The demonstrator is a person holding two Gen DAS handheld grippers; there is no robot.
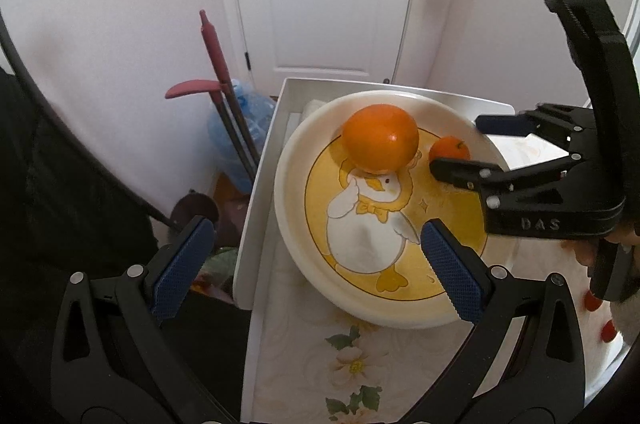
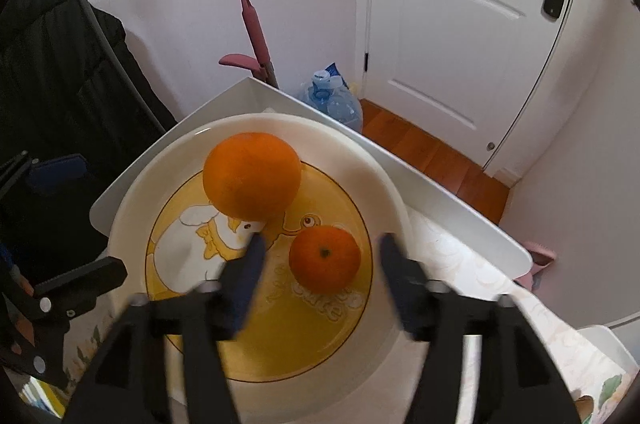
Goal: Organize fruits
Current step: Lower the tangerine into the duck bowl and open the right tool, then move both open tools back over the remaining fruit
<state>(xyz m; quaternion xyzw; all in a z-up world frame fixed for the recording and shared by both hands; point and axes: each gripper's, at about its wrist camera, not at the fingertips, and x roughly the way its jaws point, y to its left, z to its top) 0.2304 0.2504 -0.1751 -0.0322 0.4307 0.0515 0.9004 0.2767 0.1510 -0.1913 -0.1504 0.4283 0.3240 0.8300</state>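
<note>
Duck plate (image 2: 384,179) with two oranges (image 2: 252,175)

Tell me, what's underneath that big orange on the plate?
The big orange sits on the plate, covering the top of the cartoon duck's head. The duck's face, bow tie and body show below it. Whatever is painted directly under the fruit is hidden. A smaller orange lies beside it.

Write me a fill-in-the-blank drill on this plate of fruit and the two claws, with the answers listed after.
1. The plate holds ___ pieces of fruit.
2. The big orange sits over the head of a cartoon ___ printed on the plate.
3. The small tangerine lies in front of the right claw, whose jaws are ___.
4. The left claw holds ___.

Missing words: two; duck; open; nothing
</note>
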